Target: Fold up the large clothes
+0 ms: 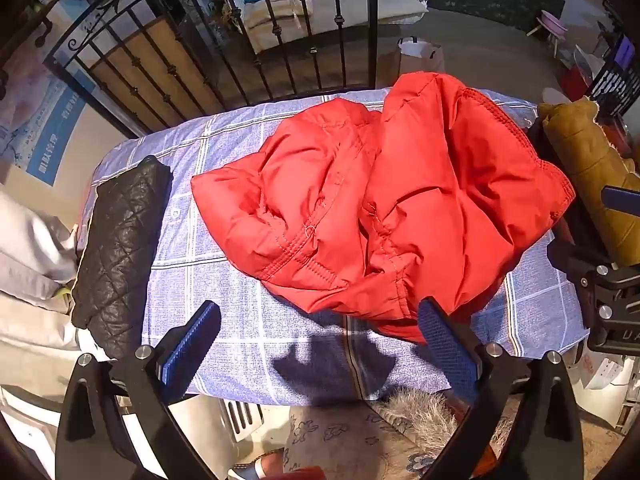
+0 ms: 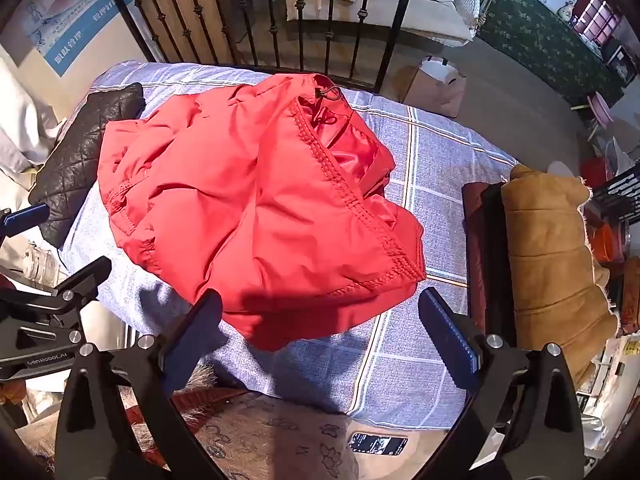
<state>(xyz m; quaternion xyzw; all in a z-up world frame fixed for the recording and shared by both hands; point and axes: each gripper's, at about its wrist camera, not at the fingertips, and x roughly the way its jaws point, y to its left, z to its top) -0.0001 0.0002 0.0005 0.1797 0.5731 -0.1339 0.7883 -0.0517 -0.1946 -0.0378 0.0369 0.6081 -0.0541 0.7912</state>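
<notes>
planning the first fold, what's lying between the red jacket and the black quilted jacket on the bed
Nothing: only bare blue checked bedsheet lies between the red jacket and the black quilted jacket, clearest in the left wrist view.

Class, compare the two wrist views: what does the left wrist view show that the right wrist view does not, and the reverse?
Left wrist only: a white vented panel under the table's near edge. Right wrist only: the jacket's black drawstring toggle and a phone on the floor. Both: the crumpled red jacket on the blue checked cloth, the black quilted garment, and open grippers.
</notes>
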